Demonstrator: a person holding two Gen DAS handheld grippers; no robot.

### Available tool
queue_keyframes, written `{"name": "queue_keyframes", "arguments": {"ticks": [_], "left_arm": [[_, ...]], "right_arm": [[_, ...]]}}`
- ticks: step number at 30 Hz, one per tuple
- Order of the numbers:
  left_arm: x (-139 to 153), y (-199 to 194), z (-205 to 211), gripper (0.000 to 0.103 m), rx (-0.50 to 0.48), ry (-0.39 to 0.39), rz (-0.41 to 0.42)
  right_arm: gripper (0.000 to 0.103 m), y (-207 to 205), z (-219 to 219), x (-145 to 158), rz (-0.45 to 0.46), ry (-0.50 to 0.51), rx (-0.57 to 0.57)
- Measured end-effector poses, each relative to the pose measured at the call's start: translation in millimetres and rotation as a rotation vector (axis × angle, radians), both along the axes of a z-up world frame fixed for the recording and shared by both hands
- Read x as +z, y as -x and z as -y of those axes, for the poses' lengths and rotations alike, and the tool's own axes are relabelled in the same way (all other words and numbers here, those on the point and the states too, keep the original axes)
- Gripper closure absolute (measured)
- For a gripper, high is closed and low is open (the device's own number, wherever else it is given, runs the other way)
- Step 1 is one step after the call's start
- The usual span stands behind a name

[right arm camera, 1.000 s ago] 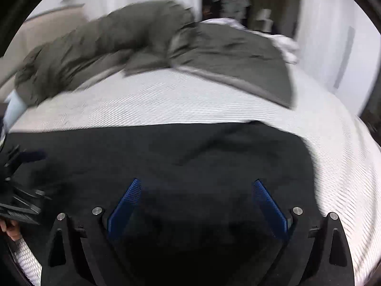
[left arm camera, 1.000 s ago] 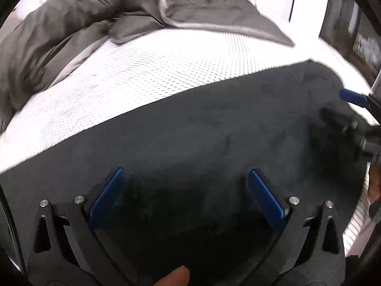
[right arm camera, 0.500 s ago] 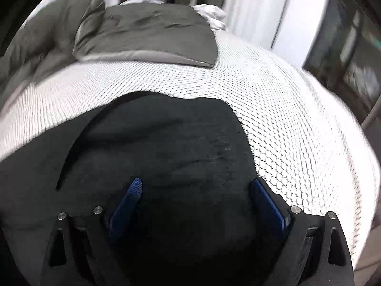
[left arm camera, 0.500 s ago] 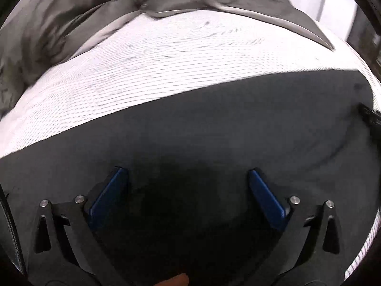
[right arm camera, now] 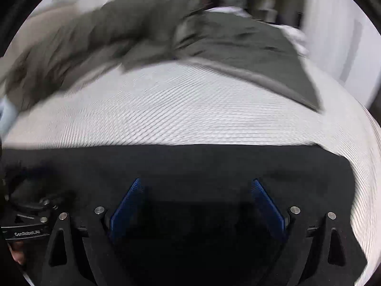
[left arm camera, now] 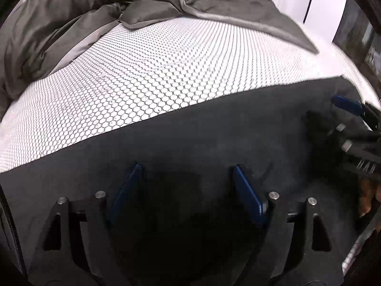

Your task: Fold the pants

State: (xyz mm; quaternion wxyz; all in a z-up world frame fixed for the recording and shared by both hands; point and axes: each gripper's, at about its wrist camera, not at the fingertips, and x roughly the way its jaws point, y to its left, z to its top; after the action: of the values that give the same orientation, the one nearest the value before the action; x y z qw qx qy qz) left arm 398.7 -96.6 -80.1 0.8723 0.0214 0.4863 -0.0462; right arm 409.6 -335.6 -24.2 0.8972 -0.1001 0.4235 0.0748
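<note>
We noted black pants spread flat across near edge of honeycomb-patterned mattress. Left gripper over pants, jaws closing, pads not yet pressing cloth. Right gripper wide apart above pants, gripping nothing. Grey duvet bunched behind.

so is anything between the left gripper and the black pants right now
Nothing visible is. The left gripper is right over the black pants on the mattress, its jaws closing with only pants fabric between them.
</note>
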Motion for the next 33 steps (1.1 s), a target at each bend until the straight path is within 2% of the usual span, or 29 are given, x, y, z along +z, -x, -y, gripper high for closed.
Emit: {"name": "queue_keyframes", "arguments": {"ticks": [2,3,5,6,7,8,10,12,13,17,20,23,25,26,28,33], "left_arm": [[-5.1,1.6,-0.2,0.02,0.001,-0.003,0.003],[-6.0,2.8,-4.3,0.019,0.008,0.001,0.003],[-6.0,3.1,-14.8,0.017,0.033,0.005,0.003],[-6.3,3.3,-22.2,0.017,0.057,0.001,0.004],[-6.9,2.8,-30.4,0.016,0.082,-0.001,0.004],[-7.9,1.1,-40.2,0.016,0.1,0.002,0.002],[-7.8,3.2,-52.8,0.016,0.142,0.009,0.0],[-6.5,2.7,-61.8,0.016,0.161,0.007,0.001],[-4.3,5.1,-60.5,0.02,0.167,-0.001,0.002],[9.3,13.8,-41.5,0.021,0.107,0.051,0.033],[9.2,17.7,-9.0,0.021,-0.019,0.085,0.006],[2.5,33.5,16.7,0.02,-0.113,0.001,-0.006],[2.3,46.4,16.5,0.02,-0.133,-0.04,0.005],[2.5,53.0,10.8,0.019,-0.13,-0.043,0.002],[3.0,70.0,-12.0,0.01,-0.08,-0.068,0.005],[0.5,104.9,-86.5,0.008,0.066,-0.132,0.013]], "right_arm": [[0.009,-0.2,-11.2,-20.8,-0.023,0.122,-0.004],[0.009,-5.9,-7.8,-27.0,-0.022,0.147,-0.029],[0.009,-0.5,32.6,-23.1,-0.02,0.121,-0.16],[0.013,-1.7,55.8,-17.8,0.007,0.128,-0.258],[0.015,0.2,69.8,-14.2,0.018,0.111,-0.289],[0.015,1.3,84.1,-13.0,0.008,0.052,-0.304],[0.015,4.4,89.7,-12.4,0.035,0.084,-0.34],[0.014,10.4,77.7,-8.2,0.056,0.135,-0.319],[0.014,11.4,73.8,-5.0,0.066,0.141,-0.301],[0.014,30.3,46.1,13.2,0.076,0.02,-0.192],[0.014,45.8,27.0,17.0,0.015,-0.04,-0.062],[0.014,53.5,0.9,2.4,-0.045,-0.035,0.033],[0.013,59.0,-6.4,-9.3,-0.073,0.035,0.052],[0.013,62.6,-8.2,-15.0,-0.071,0.078,0.054],[0.013,71.1,-5.1,-15.1,-0.056,0.111,0.05],[0.011,98.5,15.4,-9.4,0.003,0.209,-0.02]]}}
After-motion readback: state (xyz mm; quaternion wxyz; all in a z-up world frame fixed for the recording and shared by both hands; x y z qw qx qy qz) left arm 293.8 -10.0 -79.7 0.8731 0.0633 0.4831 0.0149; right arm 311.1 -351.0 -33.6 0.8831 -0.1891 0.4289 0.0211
